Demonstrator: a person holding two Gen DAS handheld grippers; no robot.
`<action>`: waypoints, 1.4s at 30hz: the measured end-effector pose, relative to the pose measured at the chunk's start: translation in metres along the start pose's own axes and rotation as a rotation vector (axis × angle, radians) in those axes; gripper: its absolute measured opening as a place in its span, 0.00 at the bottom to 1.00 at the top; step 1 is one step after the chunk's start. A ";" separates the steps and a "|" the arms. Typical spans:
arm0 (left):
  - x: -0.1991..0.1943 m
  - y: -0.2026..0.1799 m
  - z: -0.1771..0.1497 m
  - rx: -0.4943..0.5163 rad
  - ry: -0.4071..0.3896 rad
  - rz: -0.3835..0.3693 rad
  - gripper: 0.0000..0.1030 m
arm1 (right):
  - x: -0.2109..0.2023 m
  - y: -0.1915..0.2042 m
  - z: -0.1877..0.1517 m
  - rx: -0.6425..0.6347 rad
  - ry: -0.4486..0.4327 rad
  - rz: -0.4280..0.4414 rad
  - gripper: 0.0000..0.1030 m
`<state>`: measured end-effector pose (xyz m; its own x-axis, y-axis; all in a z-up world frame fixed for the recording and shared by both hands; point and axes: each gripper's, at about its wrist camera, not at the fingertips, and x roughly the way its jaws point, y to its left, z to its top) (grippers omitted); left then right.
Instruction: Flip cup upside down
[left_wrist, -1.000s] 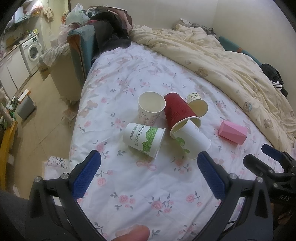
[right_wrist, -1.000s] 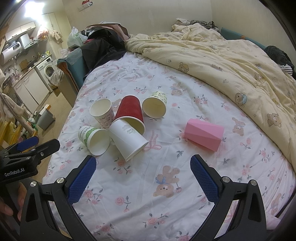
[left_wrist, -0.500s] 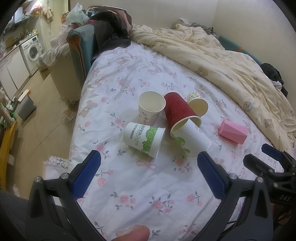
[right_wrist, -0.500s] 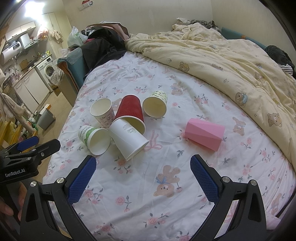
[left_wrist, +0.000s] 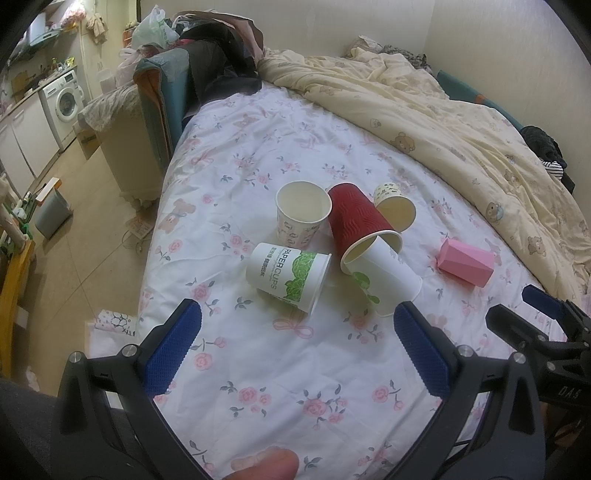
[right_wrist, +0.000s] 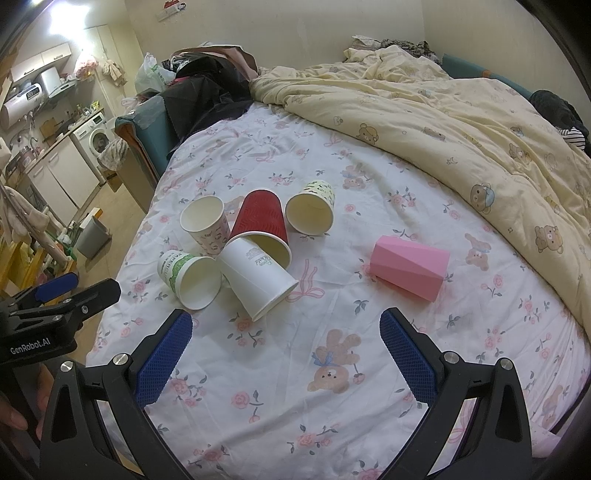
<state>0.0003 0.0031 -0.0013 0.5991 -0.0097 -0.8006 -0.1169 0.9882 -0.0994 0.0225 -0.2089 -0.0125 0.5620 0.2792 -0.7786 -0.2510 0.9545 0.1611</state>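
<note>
Cups (left_wrist: 288, 275) beyond both open claws

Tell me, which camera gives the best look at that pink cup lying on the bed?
The right wrist view. There the pink cup lies on its side near the middle of the picture, large, with its angular facets clear and nothing covering it. The left wrist view shows the same cup smaller, out toward the right side, beyond the paper cups.
</note>
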 end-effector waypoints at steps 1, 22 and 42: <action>0.000 0.000 0.000 0.000 0.000 0.000 1.00 | 0.001 0.000 0.000 0.000 0.000 -0.001 1.00; 0.001 -0.002 -0.003 0.012 0.008 0.006 1.00 | 0.000 0.002 0.000 0.002 0.018 0.011 1.00; 0.026 0.038 0.004 -0.119 0.132 0.099 1.00 | 0.100 0.026 0.028 -0.141 0.361 0.110 1.00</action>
<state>0.0143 0.0409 -0.0233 0.4723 0.0594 -0.8794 -0.2674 0.9603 -0.0788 0.0940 -0.1533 -0.0688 0.2186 0.3000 -0.9286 -0.4143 0.8901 0.1901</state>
